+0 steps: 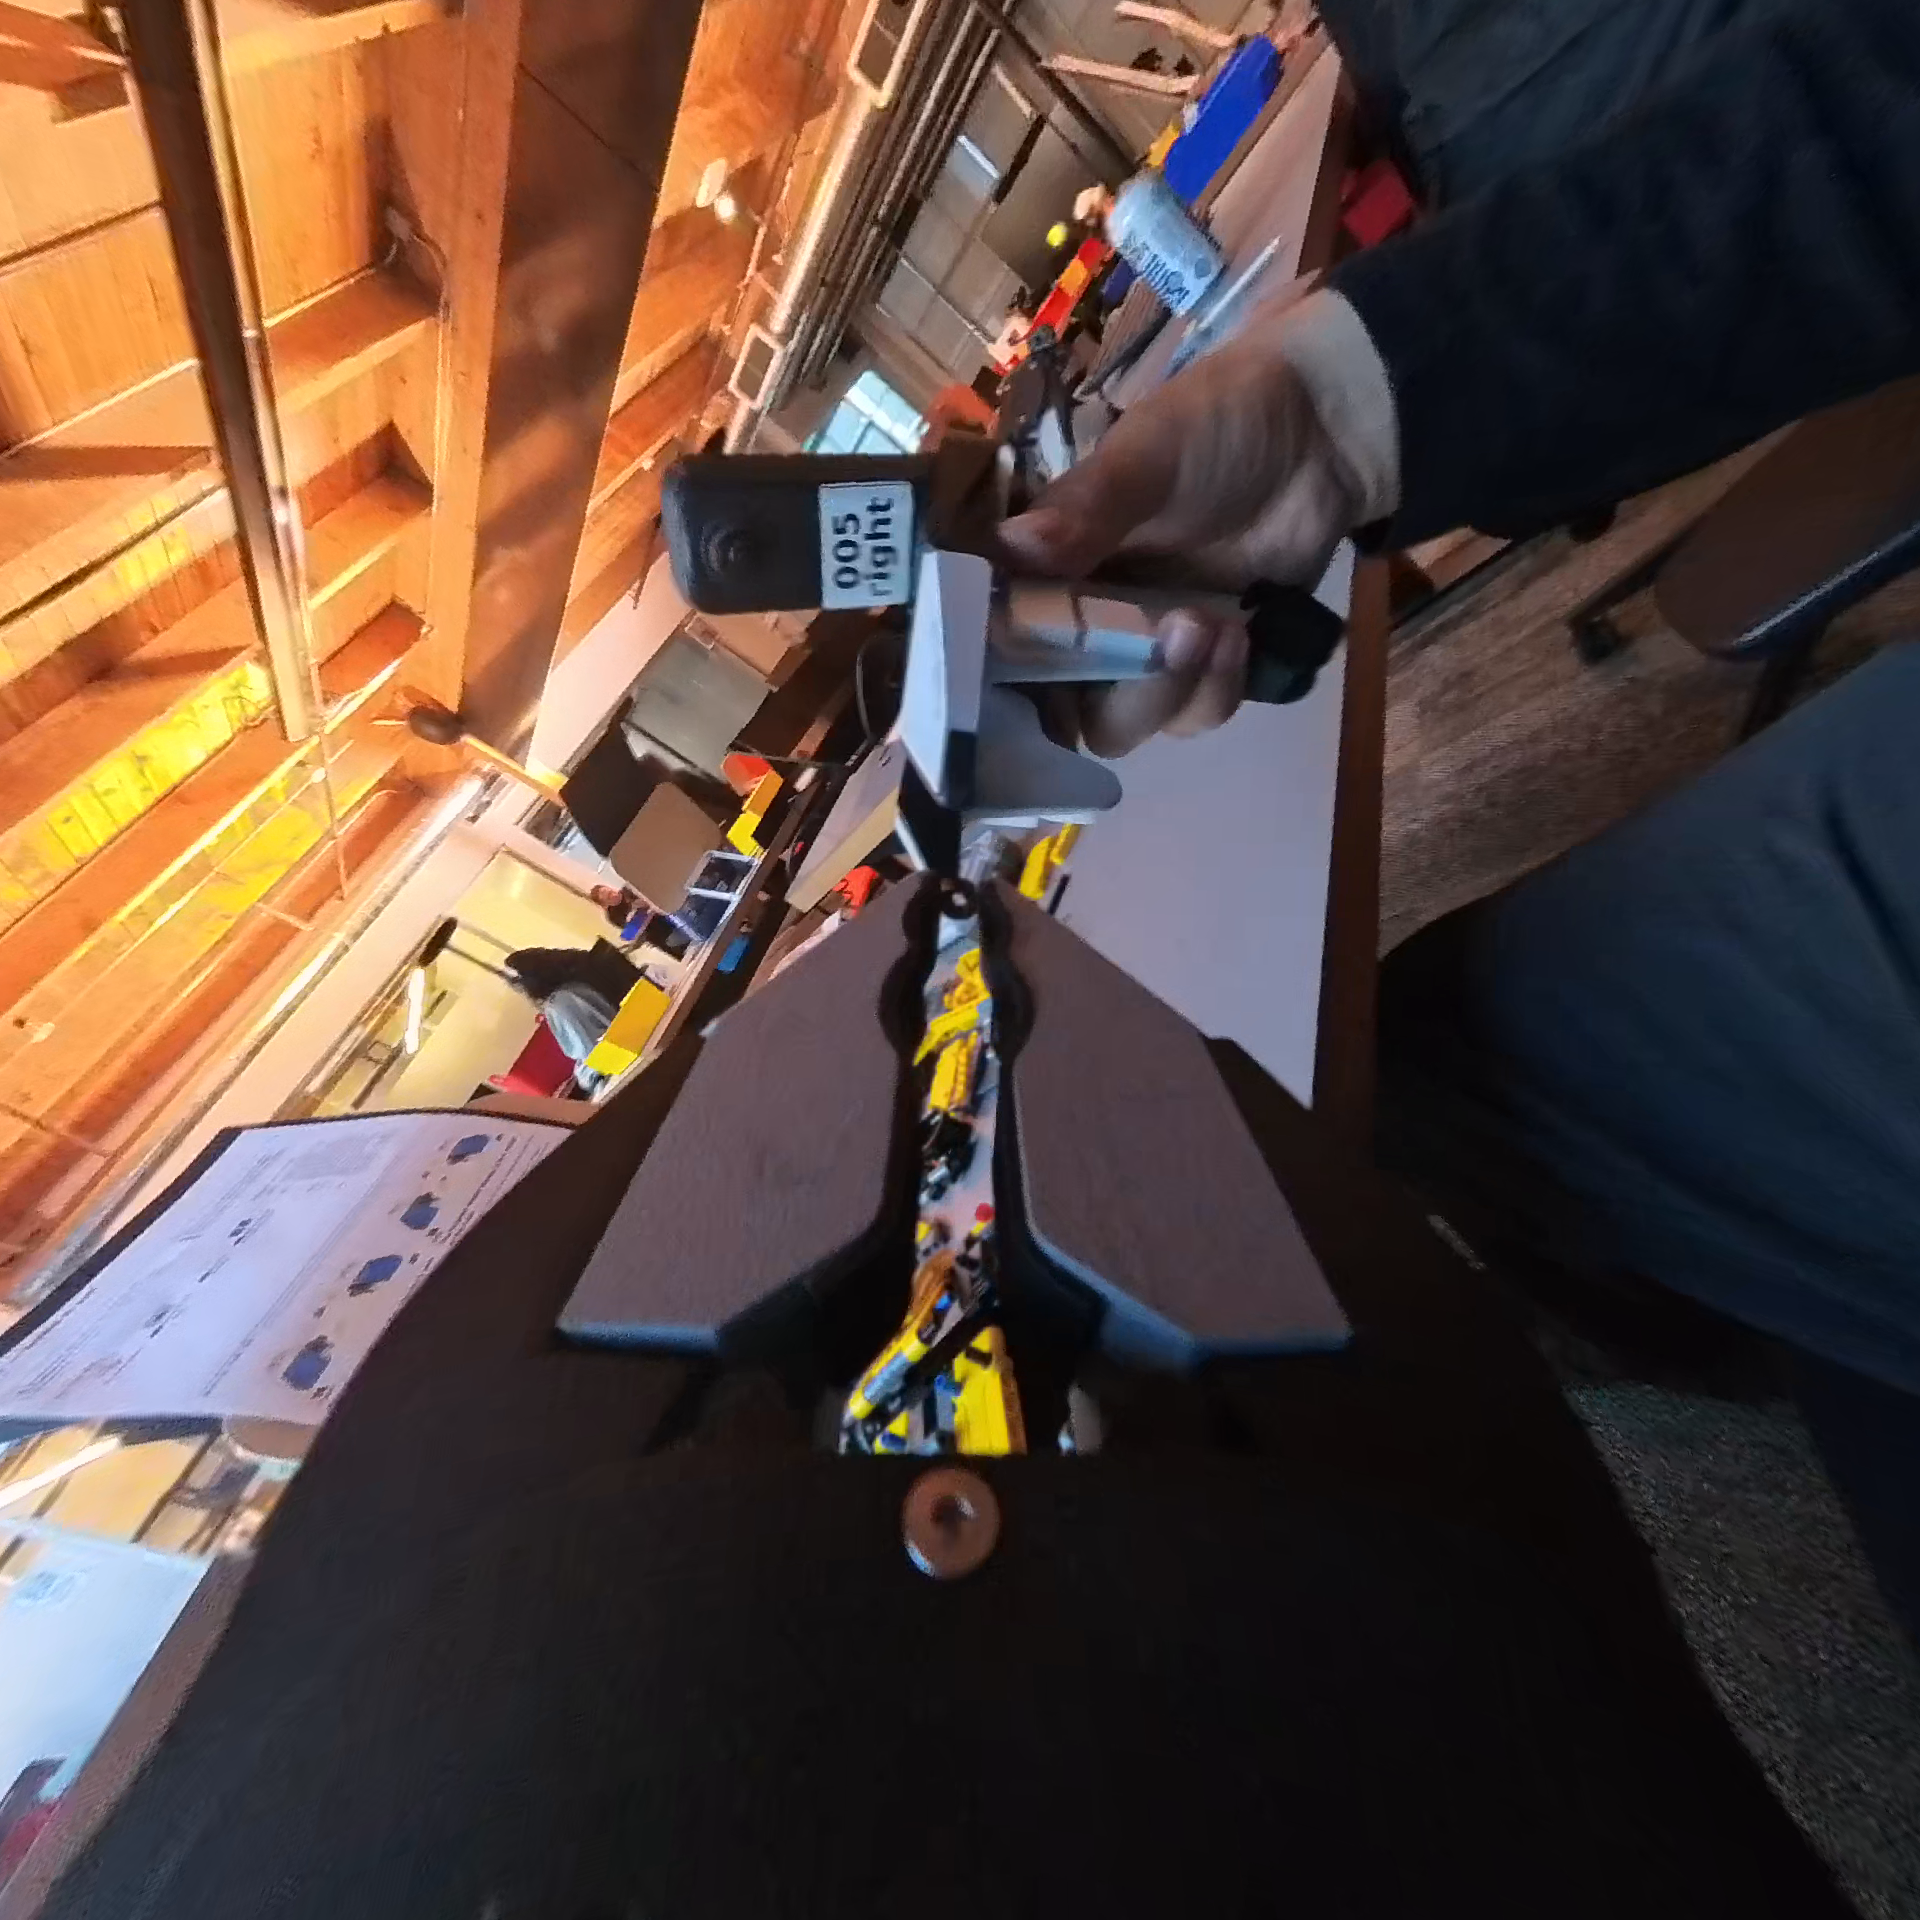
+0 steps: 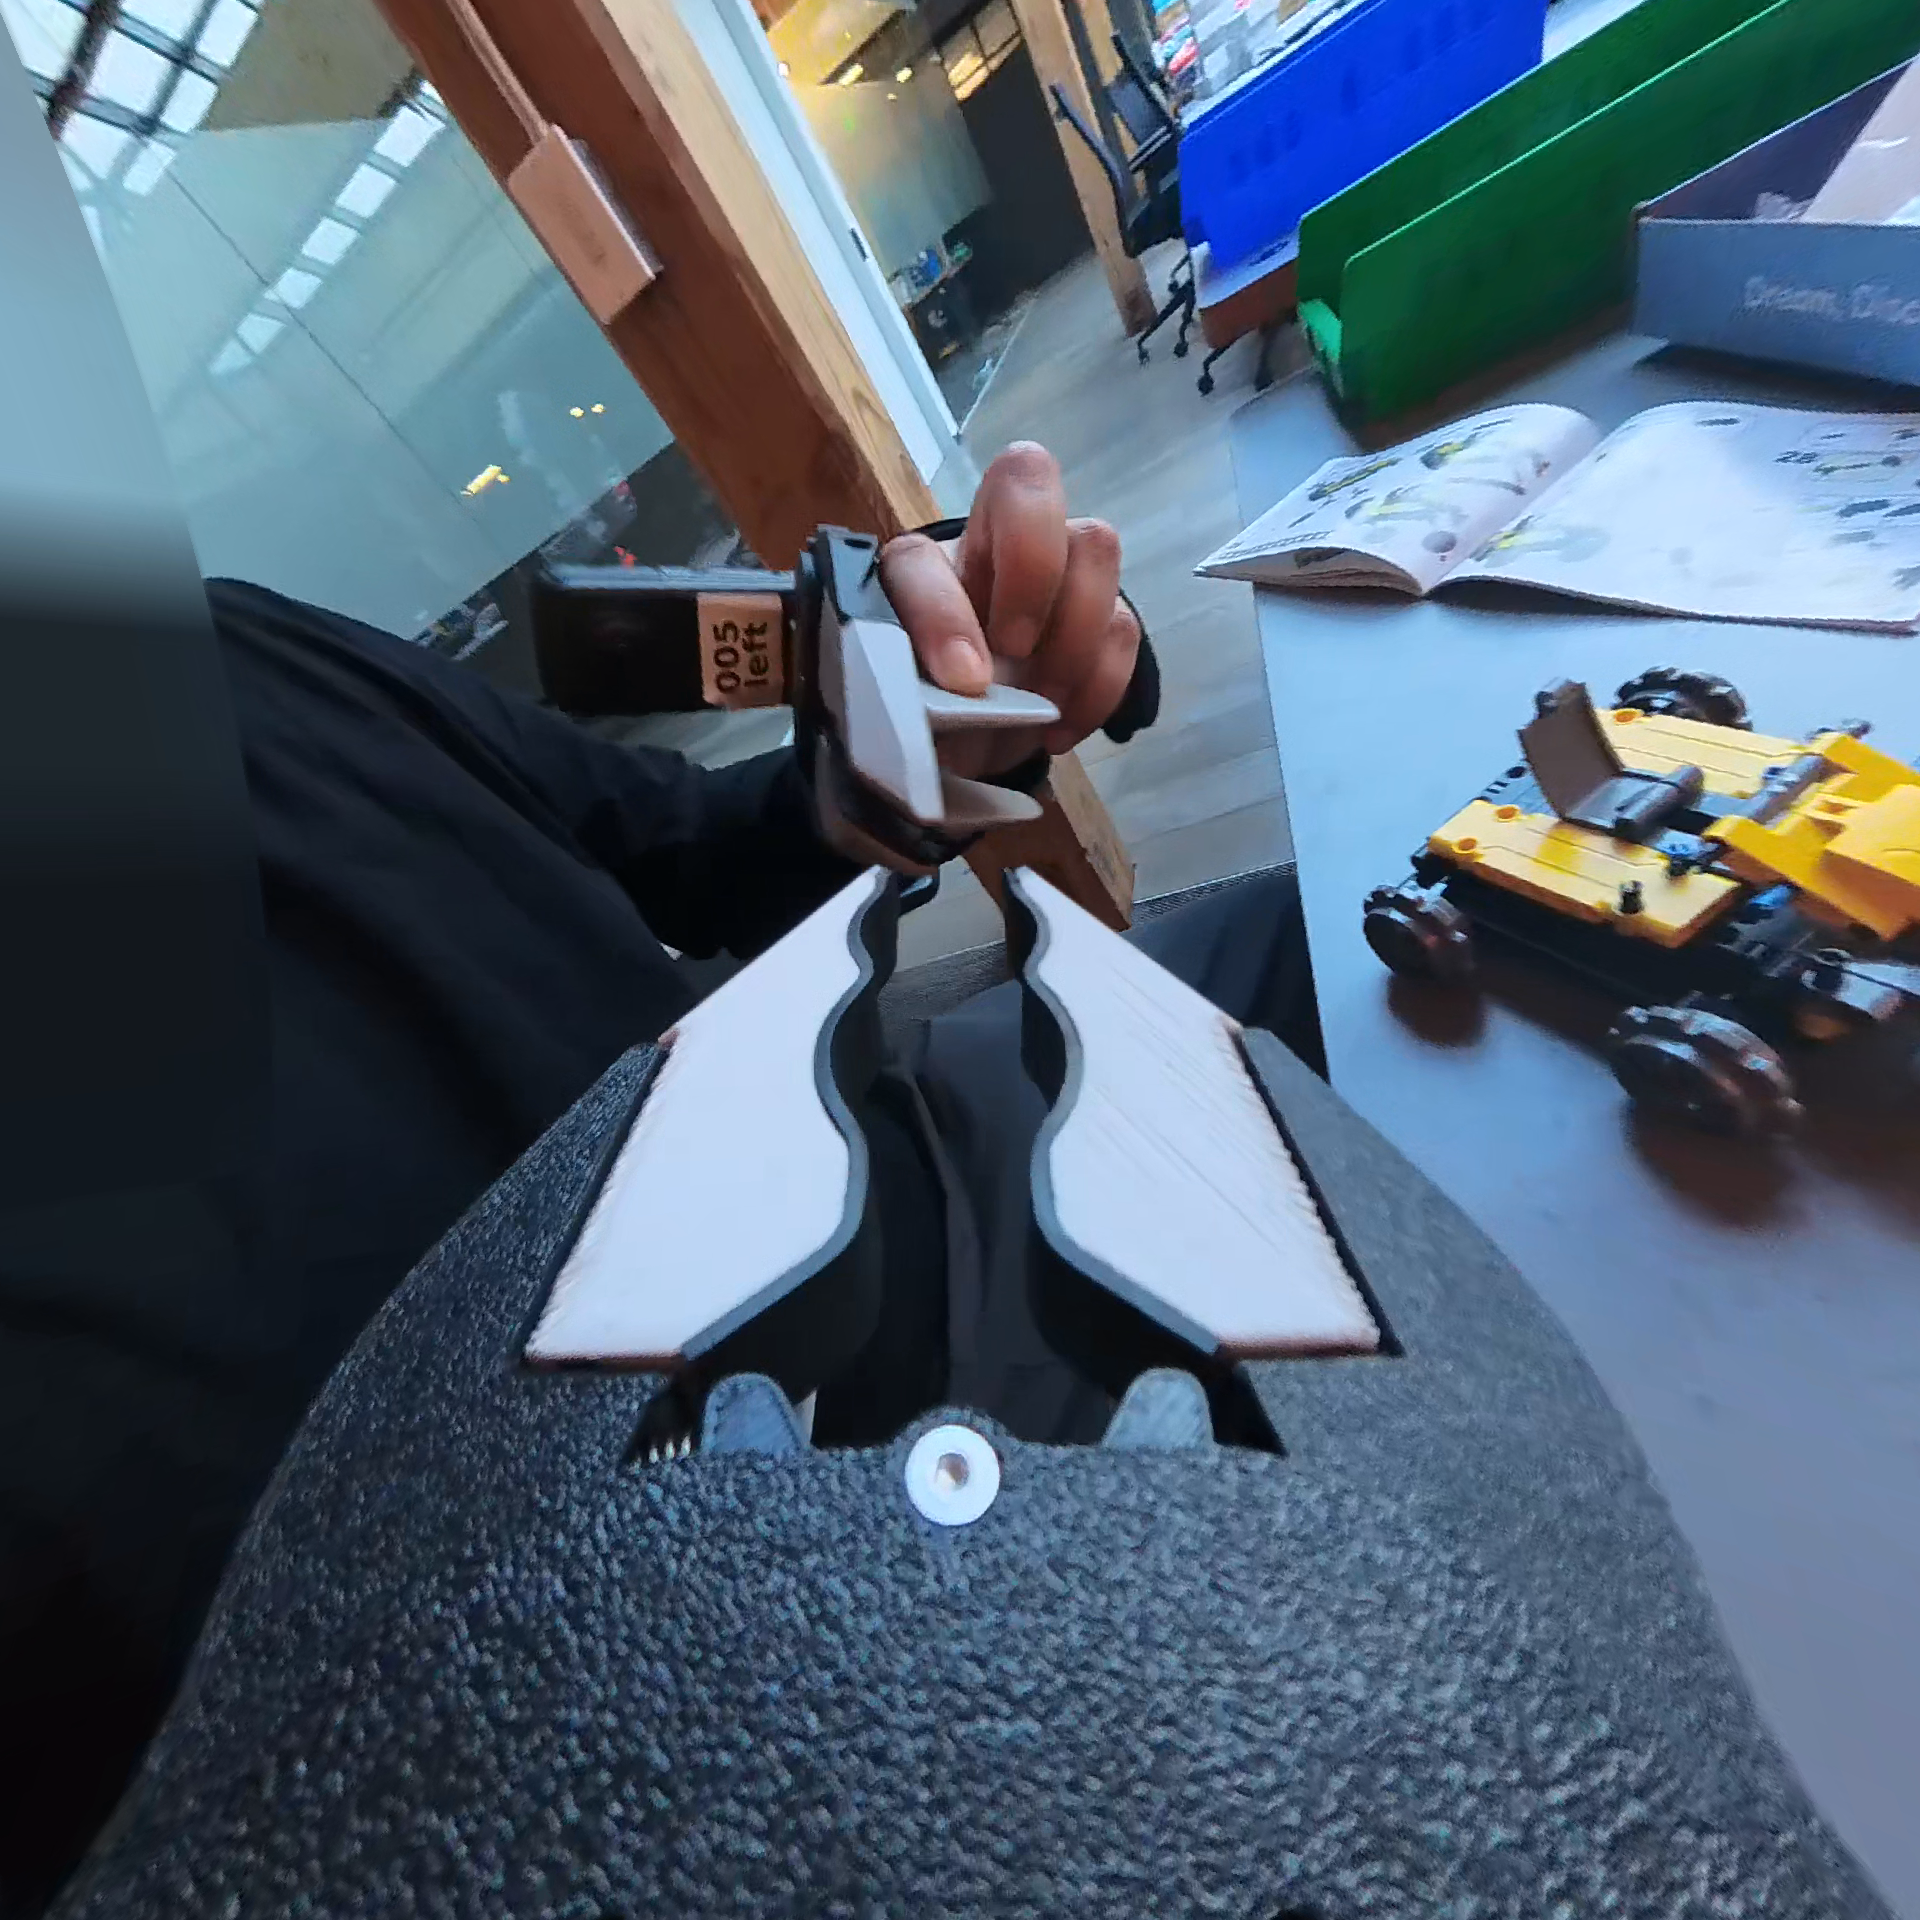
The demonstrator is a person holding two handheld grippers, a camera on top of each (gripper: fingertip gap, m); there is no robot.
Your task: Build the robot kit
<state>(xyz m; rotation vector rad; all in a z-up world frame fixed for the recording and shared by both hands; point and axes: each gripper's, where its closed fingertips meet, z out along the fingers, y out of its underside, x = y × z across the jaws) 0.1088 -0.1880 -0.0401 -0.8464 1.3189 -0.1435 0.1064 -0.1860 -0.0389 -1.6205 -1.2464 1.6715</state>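
Grippers faced each other above our lap: left gripper (image 1: 961,902) seemingly pinched nearly closed, right gripper (image 2: 945,902) parted, empty, toy truck (image 2: 1652,894) nearby.

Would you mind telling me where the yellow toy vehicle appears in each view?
Left wrist view: the yellow toy vehicle shows, partly hidden, through the gap between the left gripper's fingers.
Right wrist view: at the right edge, standing on the pale table.
Shared landmark: the pale table.

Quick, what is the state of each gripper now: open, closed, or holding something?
Left gripper: nearly closed, tips almost touching, holding nothing visible.
Right gripper: open, a gap between its fingers, holding nothing; the yellow toy vehicle sits apart on the table.
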